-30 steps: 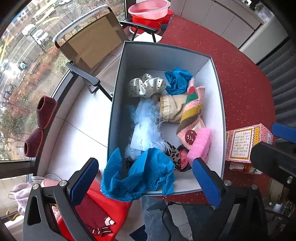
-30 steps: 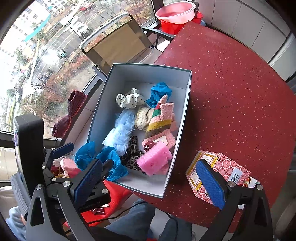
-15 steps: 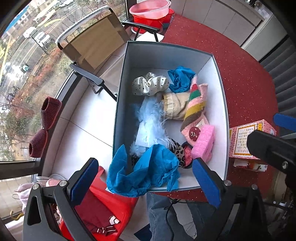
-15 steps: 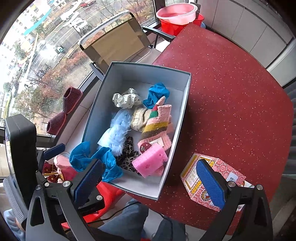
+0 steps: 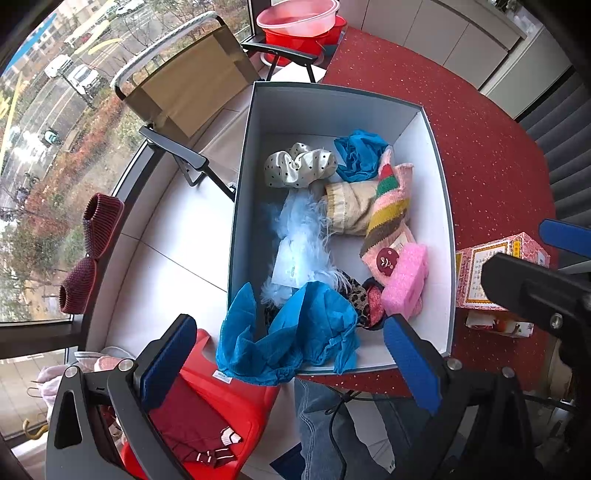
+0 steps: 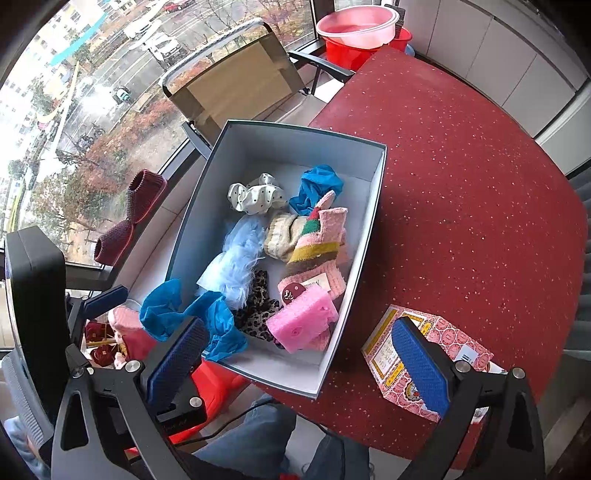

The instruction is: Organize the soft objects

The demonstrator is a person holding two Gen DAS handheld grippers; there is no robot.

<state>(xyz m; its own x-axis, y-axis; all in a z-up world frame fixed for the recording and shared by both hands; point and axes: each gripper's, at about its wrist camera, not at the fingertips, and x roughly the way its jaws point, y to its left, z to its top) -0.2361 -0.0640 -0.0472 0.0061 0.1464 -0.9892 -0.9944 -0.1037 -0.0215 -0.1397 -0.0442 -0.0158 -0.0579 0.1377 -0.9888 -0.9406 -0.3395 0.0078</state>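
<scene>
A grey-walled box (image 5: 332,107) (image 6: 295,136) stands at the near edge of the red table (image 6: 461,184). Inside lie a polka-dot scrunchie (image 5: 299,170), a blue cloth (image 5: 360,155), a pale blue fluffy piece (image 5: 303,236), a striped pink sock (image 5: 391,206), a pink sponge (image 5: 404,284) and a leopard-print piece (image 6: 258,310). A crumpled blue cover (image 5: 291,336) (image 6: 184,314) hangs over the box's near left corner. My left gripper (image 5: 291,363) hovers open just above and before that cover, holding nothing. My right gripper (image 6: 295,358) is open over the box's near edge, empty.
A pink patterned carton (image 6: 424,362) (image 5: 495,273) sits on the table right of the box. A red bin with dark red cloth (image 5: 207,417) stands below the table's edge. A folding chair (image 5: 192,85), red and pink basins (image 6: 358,33) and maroon slippers (image 5: 88,254) stand by the window.
Both grippers have drawn back slightly from the box, so it sits a little farther off in both views. Neither gripper has taken hold of anything; the box contents lie unchanged.
</scene>
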